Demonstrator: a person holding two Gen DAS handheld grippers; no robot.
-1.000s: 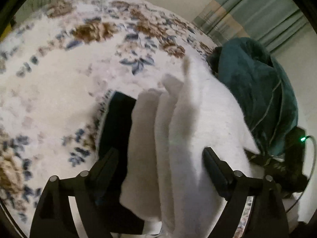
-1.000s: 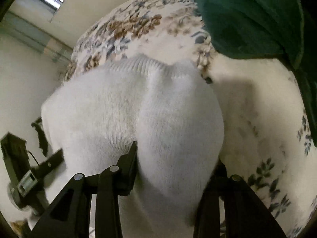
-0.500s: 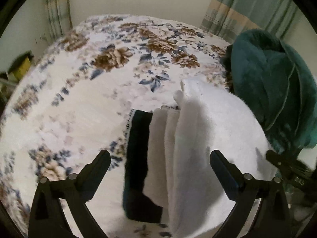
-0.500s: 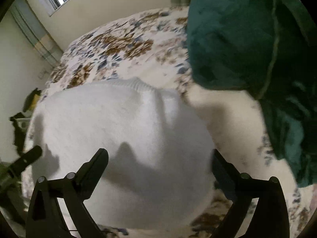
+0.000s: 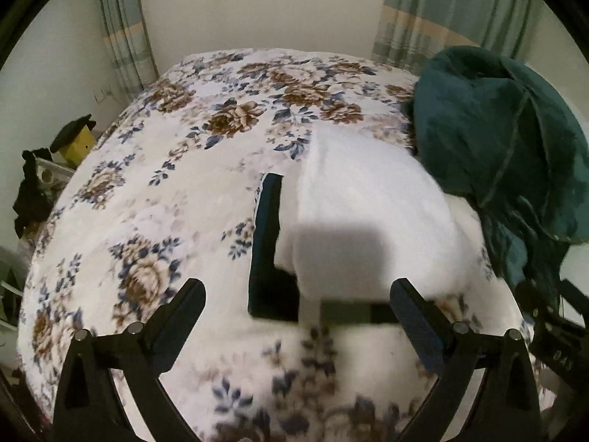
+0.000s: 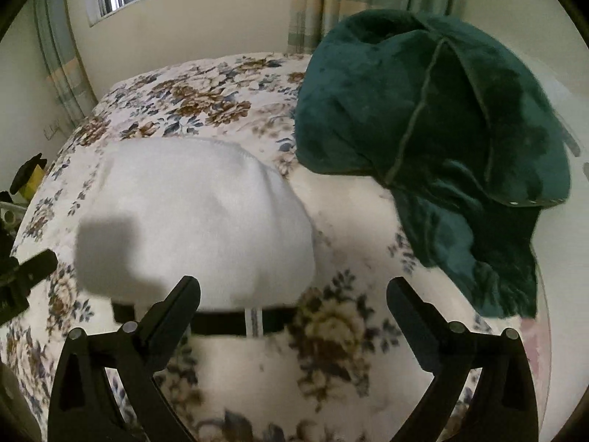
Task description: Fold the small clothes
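Note:
A folded white knit garment [image 5: 368,221] lies on the floral bed, on top of a folded dark garment [image 5: 267,243] whose left and front edges stick out. It also shows in the right wrist view [image 6: 198,221], with the dark garment's edge [image 6: 221,322] under its front. My left gripper [image 5: 296,313] is open and empty, held above the bed in front of the stack. My right gripper [image 6: 292,311] is open and empty, in front of the stack's right part.
A heap of dark green plush fabric [image 5: 508,140] lies on the bed [image 5: 154,191] right of the stack, also in the right wrist view [image 6: 434,129]. A yellow object with a black cap [image 5: 75,143] stands off the bed's left side. Curtains and a window are behind.
Both grippers have opened, let go of the white garment and pulled back and up from it. The white garment now lies flat on the dark one.

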